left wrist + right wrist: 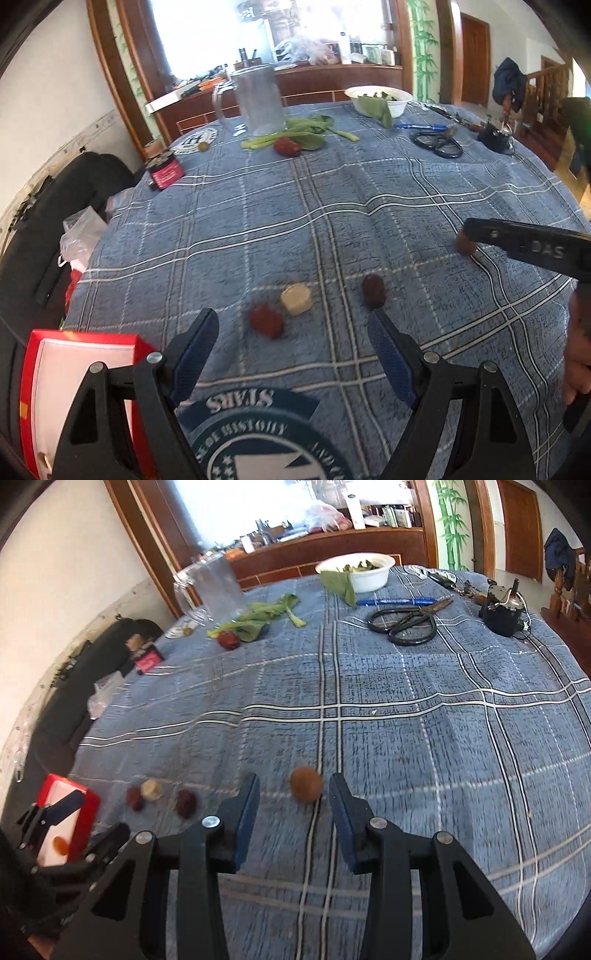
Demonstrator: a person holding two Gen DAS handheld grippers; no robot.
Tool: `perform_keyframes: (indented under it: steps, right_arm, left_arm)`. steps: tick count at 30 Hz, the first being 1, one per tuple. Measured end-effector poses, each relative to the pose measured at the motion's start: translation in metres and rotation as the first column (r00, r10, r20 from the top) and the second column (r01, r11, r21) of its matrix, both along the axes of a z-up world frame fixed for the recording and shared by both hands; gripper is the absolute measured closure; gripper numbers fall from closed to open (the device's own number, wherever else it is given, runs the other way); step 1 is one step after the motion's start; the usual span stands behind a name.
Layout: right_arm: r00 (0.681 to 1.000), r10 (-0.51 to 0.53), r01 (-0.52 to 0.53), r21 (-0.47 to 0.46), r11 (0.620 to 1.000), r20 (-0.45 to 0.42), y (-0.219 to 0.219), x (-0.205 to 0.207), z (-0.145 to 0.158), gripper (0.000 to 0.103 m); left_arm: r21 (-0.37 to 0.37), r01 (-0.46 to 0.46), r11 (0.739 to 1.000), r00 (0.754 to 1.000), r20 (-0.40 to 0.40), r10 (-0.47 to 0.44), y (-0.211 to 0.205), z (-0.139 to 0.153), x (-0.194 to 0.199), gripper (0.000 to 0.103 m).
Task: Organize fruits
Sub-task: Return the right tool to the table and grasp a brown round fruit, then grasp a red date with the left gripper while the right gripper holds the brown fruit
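red box's orange spot only in rt view

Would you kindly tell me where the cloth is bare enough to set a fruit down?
The widest free patch is mid-table, between the scissors and the brown round fruit. The right side below the black device is also bare. It is crowded near the red box, where three small pieces cluster, and at the far edge around the white bowl.
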State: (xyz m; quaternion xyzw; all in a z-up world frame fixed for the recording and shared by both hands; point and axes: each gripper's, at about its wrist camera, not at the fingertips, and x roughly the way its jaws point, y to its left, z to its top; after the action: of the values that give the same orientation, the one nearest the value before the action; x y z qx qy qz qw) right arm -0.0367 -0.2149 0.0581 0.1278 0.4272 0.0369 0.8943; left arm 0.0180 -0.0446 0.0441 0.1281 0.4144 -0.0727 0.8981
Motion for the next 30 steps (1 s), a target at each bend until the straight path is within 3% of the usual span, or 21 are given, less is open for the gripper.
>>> perform_keyframes:
  steps: [7, 13, 15, 19, 21, 26, 30]
  right_arm:
    - [0.999, 0.004, -0.004, 0.007, 1.000, -0.036, -0.001, 0.014, -0.019, 0.062]
    - [0.999, 0.017, -0.017, 0.000, 1.000, -0.047, -0.005, 0.019, -0.028, 0.072]
    - [0.999, 0.022, -0.022, -0.011, 1.000, -0.042, -0.005, 0.019, -0.027, 0.075]
    - [0.999, 0.027, -0.027, -0.012, 1.000, -0.037, -0.006, 0.018, -0.028, 0.078]
    - [0.999, 0.026, -0.026, -0.006, 1.000, -0.036, -0.007, 0.018, -0.028, 0.078]
    - [0.999, 0.024, -0.025, -0.007, 1.000, -0.035, -0.007, 0.018, -0.028, 0.078]
    - [0.999, 0.019, -0.018, 0.013, 1.000, -0.037, -0.007, 0.016, -0.027, 0.078]
  left_arm:
    - [-0.026, 0.068, 0.997, 0.997, -0.025, -0.069, -0.018, -0.010, 0.009, 0.022]
    - [-0.046, 0.094, 0.994, 0.993, -0.074, -0.097, -0.029, -0.024, 0.019, 0.048]
    - [-0.064, 0.103, 0.993, 0.990, -0.086, -0.108, -0.031, -0.028, 0.023, 0.063]
    - [-0.101, 0.120, 0.988, 0.988, -0.087, -0.129, -0.032, -0.031, 0.025, 0.074]
    - [-0.137, 0.133, 0.982, 0.984, -0.097, -0.147, -0.032, -0.031, 0.025, 0.088]
    - [-0.143, 0.120, 0.982, 0.986, -0.094, -0.135, -0.032, -0.030, 0.023, 0.088]
    - [-0.166, 0.105, 0.980, 0.992, -0.056, -0.116, -0.022, -0.013, 0.011, 0.088]
